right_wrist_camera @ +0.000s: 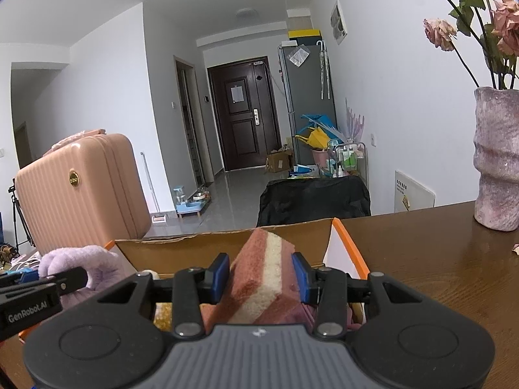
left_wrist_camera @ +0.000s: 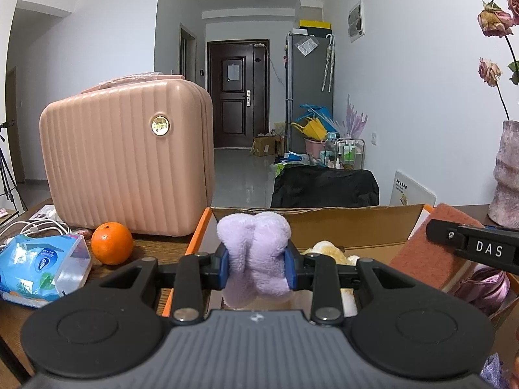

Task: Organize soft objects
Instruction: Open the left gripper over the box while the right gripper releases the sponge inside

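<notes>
My left gripper (left_wrist_camera: 258, 267) is shut on a lilac plush toy (left_wrist_camera: 256, 249), its blue pads squeezing the fluff just above the open cardboard box (left_wrist_camera: 350, 218). A yellowish plush (left_wrist_camera: 327, 249) lies inside that box. My right gripper (right_wrist_camera: 261, 277) is shut on a pink-and-cream sponge block (right_wrist_camera: 262, 278), held over the same box (right_wrist_camera: 181, 249). In the right wrist view the lilac plush toy (right_wrist_camera: 87, 259) and the left gripper's arm show at the left. The sponge block (left_wrist_camera: 425, 253) and the right gripper's finger show at the right of the left wrist view.
A pink ribbed suitcase (left_wrist_camera: 126, 159) stands on the wooden table left of the box, with an orange (left_wrist_camera: 112, 243) and a blue wipes pack (left_wrist_camera: 39, 265) in front. A mauve vase (right_wrist_camera: 496, 159) with dried roses stands at the right. A purple shiny cloth (left_wrist_camera: 486, 288) lies in the box.
</notes>
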`<state>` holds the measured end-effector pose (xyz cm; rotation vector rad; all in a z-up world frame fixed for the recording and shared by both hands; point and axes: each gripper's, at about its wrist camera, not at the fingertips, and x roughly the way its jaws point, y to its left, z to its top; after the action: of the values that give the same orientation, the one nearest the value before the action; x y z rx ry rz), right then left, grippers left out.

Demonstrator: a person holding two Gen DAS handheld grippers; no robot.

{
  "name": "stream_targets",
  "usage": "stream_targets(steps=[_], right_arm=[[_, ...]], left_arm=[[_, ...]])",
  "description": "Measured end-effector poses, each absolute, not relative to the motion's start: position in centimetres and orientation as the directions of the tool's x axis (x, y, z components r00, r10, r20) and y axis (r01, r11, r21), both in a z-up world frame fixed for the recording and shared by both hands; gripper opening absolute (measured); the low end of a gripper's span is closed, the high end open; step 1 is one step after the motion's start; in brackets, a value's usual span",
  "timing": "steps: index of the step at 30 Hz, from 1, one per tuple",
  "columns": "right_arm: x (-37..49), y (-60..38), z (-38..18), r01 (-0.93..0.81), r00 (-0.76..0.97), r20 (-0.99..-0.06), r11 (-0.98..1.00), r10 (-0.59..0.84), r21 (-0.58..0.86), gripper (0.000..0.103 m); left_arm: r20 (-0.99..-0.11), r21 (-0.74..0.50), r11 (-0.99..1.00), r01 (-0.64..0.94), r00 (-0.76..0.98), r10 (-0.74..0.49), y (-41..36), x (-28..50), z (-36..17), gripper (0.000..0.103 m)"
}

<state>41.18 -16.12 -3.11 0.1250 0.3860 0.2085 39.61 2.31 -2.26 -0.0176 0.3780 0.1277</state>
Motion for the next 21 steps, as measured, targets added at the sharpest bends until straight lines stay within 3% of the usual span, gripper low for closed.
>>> stream_targets(steps=[4,7,10,11,12,15,16,17,21], right_arm=[[41.2,-16.2,-3.3,-0.172,0.904,-0.365,0.972,0.221,0.163,0.047],[41.3,-16.3,-3.3,-0.164,0.904,-0.371,0.973,0.215,0.164,0.067],[41.0,-16.4,-3.1,-0.153,0.912,-0.358,0.975,0.201,0.159,0.082],[40.9,-16.5,-3.0,-0.15,0.914,-0.356,0.976,0.197,0.157,0.086],[40.9,-16.5,-3.0,-0.147,0.915,-0.352,0.977,0.195,0.157,0.091],[40.9,-16.6,-2.9,-0.147,0.916,-0.353,0.978,0.192,0.15,0.093],[40.9,-16.6,-2.9,-0.147,0.915,-0.355,0.978,0.191,0.148,0.098],[40.9,-16.6,-2.9,-0.146,0.914,-0.357,0.978,0.19,0.147,0.103],[40.7,-16.5,-2.8,-0.147,0.919,-0.347,0.98,0.187,0.137,0.103]], left_arm=[[-0.364,0.011,0.992,-0.123,0.924,0.119,2.3,39.5,-2.2,0.038],[-0.354,0.019,0.992,-0.127,0.927,0.126,2.3,39.4,-2.2,0.047],[-0.342,0.016,0.991,-0.136,0.93,0.133,2.4,39.2,-2.0,0.066],[-0.336,0.015,0.989,-0.144,0.931,0.141,2.5,39.1,-2.0,0.081],[-0.326,0.014,0.988,-0.155,0.933,0.151,2.5,39.0,-1.9,0.088],[-0.306,0.014,0.986,-0.167,0.938,0.163,2.5,38.6,-1.6,0.098],[-0.302,0.012,0.985,-0.171,0.939,0.167,2.5,38.5,-1.6,0.101],[-0.295,0.013,0.983,-0.182,0.939,0.178,2.5,38.5,-1.6,0.103],[-0.296,0.005,0.982,-0.189,0.938,0.182,2.6,38.5,-1.5,0.103]])
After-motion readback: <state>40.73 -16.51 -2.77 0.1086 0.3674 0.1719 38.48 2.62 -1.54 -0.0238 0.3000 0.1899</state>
